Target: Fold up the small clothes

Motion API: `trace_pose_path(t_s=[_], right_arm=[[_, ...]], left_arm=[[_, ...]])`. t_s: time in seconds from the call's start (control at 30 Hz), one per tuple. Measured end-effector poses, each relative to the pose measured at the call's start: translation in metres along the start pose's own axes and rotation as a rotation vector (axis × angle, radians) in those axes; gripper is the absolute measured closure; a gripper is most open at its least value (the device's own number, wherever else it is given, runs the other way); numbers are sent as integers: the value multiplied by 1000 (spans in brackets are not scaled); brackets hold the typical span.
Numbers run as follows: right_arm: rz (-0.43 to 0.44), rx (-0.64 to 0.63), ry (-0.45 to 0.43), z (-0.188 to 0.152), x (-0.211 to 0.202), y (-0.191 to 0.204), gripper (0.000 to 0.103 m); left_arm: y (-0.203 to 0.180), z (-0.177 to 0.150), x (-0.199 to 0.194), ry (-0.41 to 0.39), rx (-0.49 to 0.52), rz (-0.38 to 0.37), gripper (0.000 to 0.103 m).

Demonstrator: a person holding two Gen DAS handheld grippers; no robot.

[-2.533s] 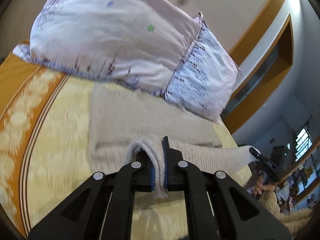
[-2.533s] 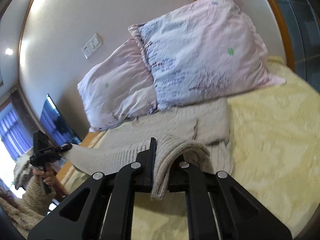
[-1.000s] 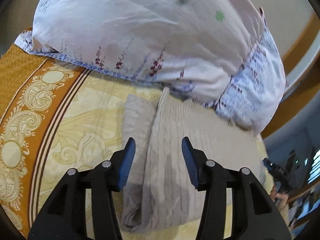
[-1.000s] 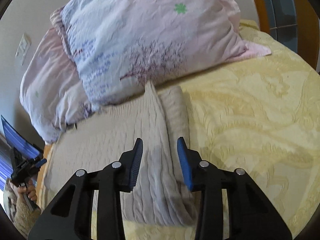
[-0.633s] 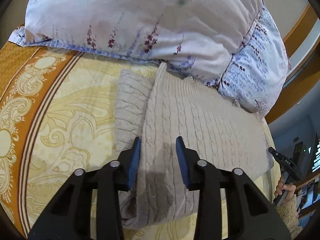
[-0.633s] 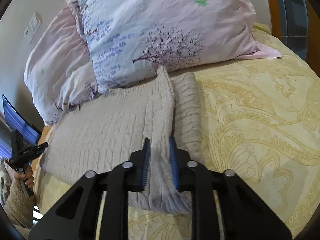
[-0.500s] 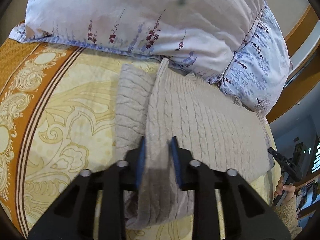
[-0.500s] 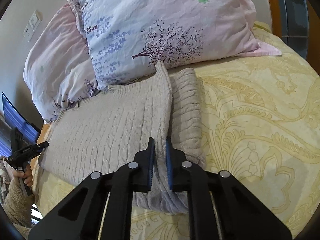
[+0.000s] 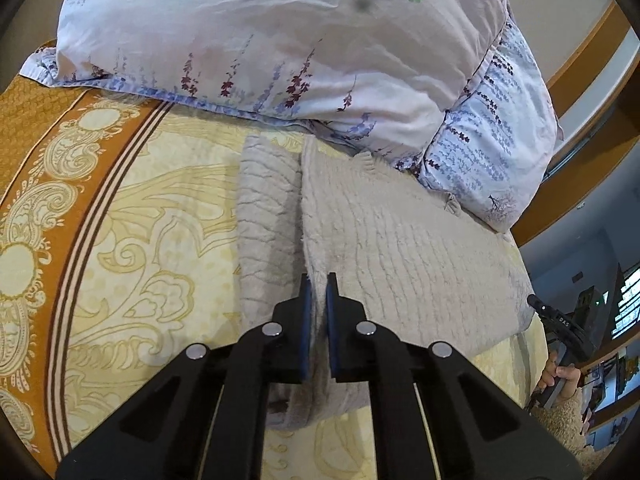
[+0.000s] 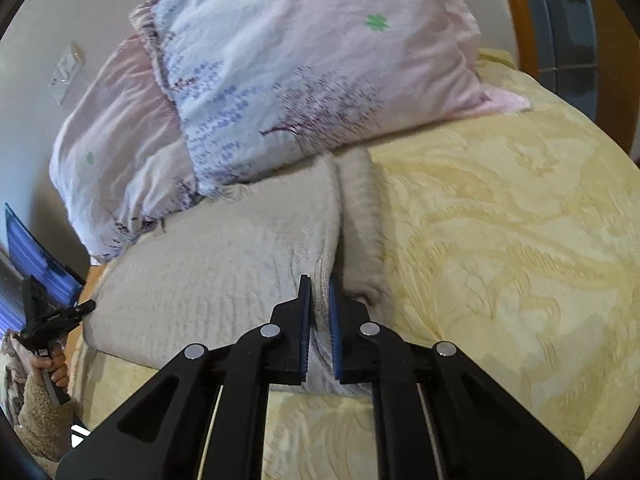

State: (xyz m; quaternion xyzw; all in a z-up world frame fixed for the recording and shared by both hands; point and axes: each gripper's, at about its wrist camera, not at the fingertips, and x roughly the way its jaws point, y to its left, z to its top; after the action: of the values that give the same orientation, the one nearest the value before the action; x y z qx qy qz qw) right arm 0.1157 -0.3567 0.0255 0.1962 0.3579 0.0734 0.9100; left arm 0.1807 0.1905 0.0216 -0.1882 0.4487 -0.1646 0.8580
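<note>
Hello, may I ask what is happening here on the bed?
A person is folding a beige knit sweater on the yellow bedspread, below two pillows. The left gripper and the right gripper are each shut on a near edge of it, at opposite ends. The sweater lies partly folded.

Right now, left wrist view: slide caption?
Left gripper pinches the folded sweater edge on the bed below two pillows.

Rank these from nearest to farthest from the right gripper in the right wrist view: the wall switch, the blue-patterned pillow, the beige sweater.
1. The beige sweater, pinched between the jaws of the right gripper.
2. The blue-patterned pillow, behind the sweater at the head of the bed.
3. The wall switch, upper left on the wall, beyond the pillows.
</note>
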Motion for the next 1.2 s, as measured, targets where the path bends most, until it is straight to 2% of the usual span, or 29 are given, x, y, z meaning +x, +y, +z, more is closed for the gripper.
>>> trace_pose_path(t_s=[0.1, 0.2, 0.27, 0.3, 0.33, 0.37, 0.4, 0.5, 0.57, 0.67, 0.7, 0.77, 0.8, 0.87, 0.9, 1.07, 1.1, 1.2], right_arm=[[-63, 17, 35, -6, 12, -8, 94], [-85, 28, 64, -8, 23, -10, 94], [-103, 26, 60, -5, 22, -6, 90], [-113, 22, 54, -4, 20, -4, 85], [-145, 19, 34, -2, 16, -2, 73], [-170, 9, 3, -1, 11, 2, 68], [-174, -14, -47, 1, 5, 9, 63], [-112, -93, -82, 8, 3, 31, 63], [-77, -135, -59, 10, 13, 44, 63], [-57, -194, -12, 13, 36, 62, 62], [-58, -206, 2, 14, 45, 66, 61], [-69, -212, 22, 15, 57, 68, 49], [-81, -207, 32, 12, 60, 67, 42], [-103, -181, 97, 10, 78, 57, 40], [-90, -183, 70, 8, 77, 57, 39], [-121, -196, 66, 6, 76, 65, 38], [-121, -192, 61, 6, 73, 66, 38], [-114, -213, 31, 3, 63, 76, 33]], left_arm=[[8, -2, 5, 8, -5, 47, 97], [17, -2, 10, 21, -51, 29, 97], [14, -1, 8, 14, -44, 31, 93], [13, -1, 5, 6, -40, 35, 92], [10, 0, 0, -15, -31, 54, 87], [8, 1, -4, -28, -23, 62, 78], [7, 2, -7, -40, -19, 67, 75], [-6, 5, -13, -77, 4, 50, 66], [-21, 5, -9, -82, 36, 28, 56], [-37, 5, 3, -65, 71, 30, 50], [-40, 5, 9, -56, 75, 36, 49], [-40, 7, 18, -43, 66, 54, 44], [-38, 6, 21, -36, 59, 61, 44], [-31, 6, 30, -24, 30, 68, 44], [-28, 6, 31, -35, 21, 58, 43], [-23, 5, 26, -39, -23, 16, 41], [-19, 6, 20, -51, -52, -9, 41], [-2, 10, 5, -95, -127, -24, 38]])
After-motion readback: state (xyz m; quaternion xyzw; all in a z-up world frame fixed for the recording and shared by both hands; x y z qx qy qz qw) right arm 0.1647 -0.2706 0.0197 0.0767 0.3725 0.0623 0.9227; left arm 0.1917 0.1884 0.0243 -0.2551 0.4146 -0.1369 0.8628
